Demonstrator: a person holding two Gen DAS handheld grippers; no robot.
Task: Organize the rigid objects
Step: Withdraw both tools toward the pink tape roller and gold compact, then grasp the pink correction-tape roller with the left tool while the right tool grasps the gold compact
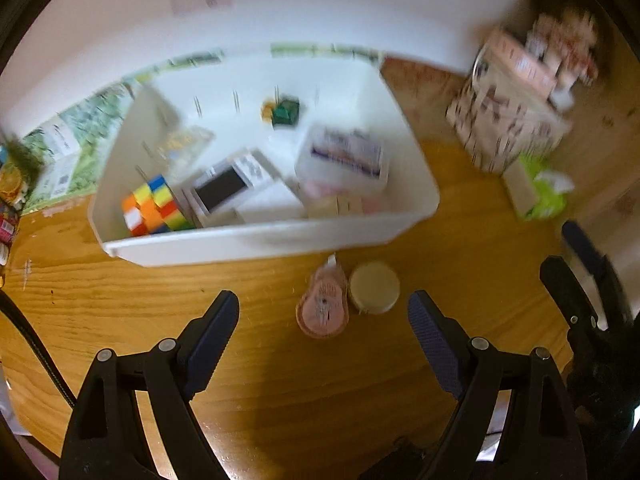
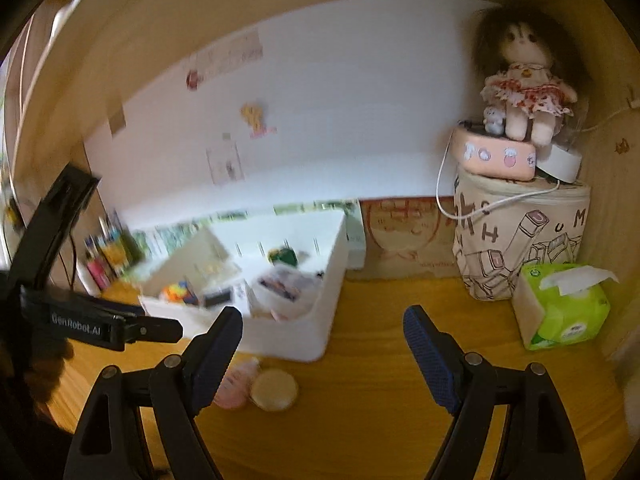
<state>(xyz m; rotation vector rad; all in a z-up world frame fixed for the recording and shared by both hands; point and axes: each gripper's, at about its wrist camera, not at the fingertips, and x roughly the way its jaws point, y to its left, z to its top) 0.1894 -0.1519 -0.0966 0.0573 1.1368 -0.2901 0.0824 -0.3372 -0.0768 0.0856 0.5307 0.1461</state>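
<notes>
The left wrist view looks steeply down into the white bin [image 1: 256, 240] on the wooden counter [image 1: 120, 300] and shows its contents: a multicoloured puzzle cube [image 1: 154, 210] at the near left corner, a flat white box with a dark panel [image 1: 224, 190], a white labelled container [image 1: 344, 158], a small green object [image 1: 286, 110] toward the far wall and a pale wooden block [image 1: 336, 206] at the near wall. The right wrist view sits lower and shows the bin [image 2: 296, 336] from the side, its contents blurred; it alone shows the doll [image 2: 524, 84] seated on a pink case [image 2: 496, 156] atop a printed fabric pouch [image 2: 520, 240], with a green tissue pack [image 2: 560, 308] beside it. Two items lie outside the bin, on the counter just in front of its near wall: a pink oval item [image 1: 322, 312] and a round cream tin [image 1: 374, 288], touching or nearly touching. The left gripper [image 1: 324, 324] has its jaws spread, empty, with both items between the jaw tips in view. The right gripper [image 2: 323, 344] also has its jaws spread and empty.
</notes>
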